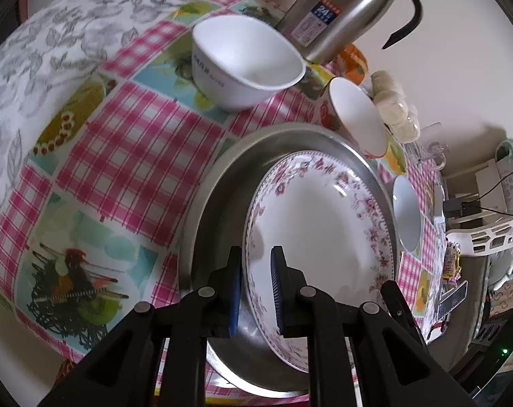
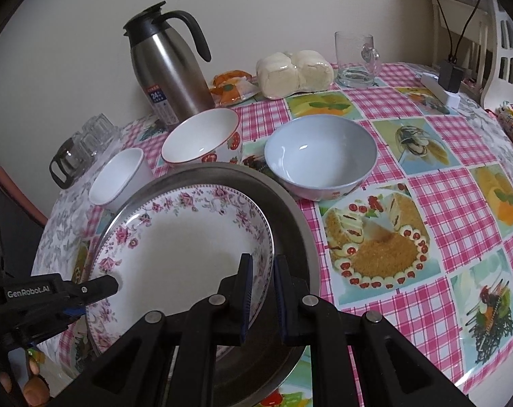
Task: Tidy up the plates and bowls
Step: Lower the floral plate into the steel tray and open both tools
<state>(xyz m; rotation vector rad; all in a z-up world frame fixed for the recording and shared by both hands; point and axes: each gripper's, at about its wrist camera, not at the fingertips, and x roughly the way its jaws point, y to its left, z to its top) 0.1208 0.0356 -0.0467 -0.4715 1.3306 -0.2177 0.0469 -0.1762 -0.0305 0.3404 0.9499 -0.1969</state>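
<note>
Steel tray (image 2: 290, 203) sits near table (image 2: 459, 169) front edge, floral plate (image 2: 188, 237) inside it. Left gripper (image 1: 256, 285) clamps plate's left rim; right gripper (image 2: 261, 288) clamps its right rim, jaws narrow. 3 bowls beyond tray: white bowl (image 1: 246, 61), red-rimmed bowl (image 2: 202, 135), grey bowl (image 2: 320, 152). Steel jug (image 2: 168, 64) at back edge.

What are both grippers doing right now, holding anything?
Left gripper: closed on the rim of the floral plate.
Right gripper: closed on the opposite rim of the same plate, over the metal tray.
</note>
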